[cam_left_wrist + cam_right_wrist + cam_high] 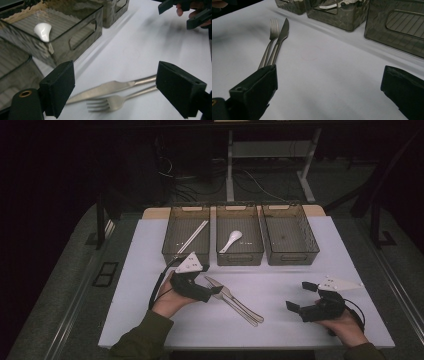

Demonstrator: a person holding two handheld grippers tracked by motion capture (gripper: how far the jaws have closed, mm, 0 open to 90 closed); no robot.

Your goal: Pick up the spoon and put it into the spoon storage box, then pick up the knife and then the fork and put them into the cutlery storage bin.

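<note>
Knife (105, 88) tip hidden behind a pad. Left hand-held gripper (216, 290) gapes wide over knife and fork (112, 102), gripping nothing. Right hand-held gripper (300, 297) rests open on the counter (280, 325).

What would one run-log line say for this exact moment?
left gripper: open, over knife and fork | right gripper: open, nothing held | bins: chopsticks, spoon, third bin bare
</note>
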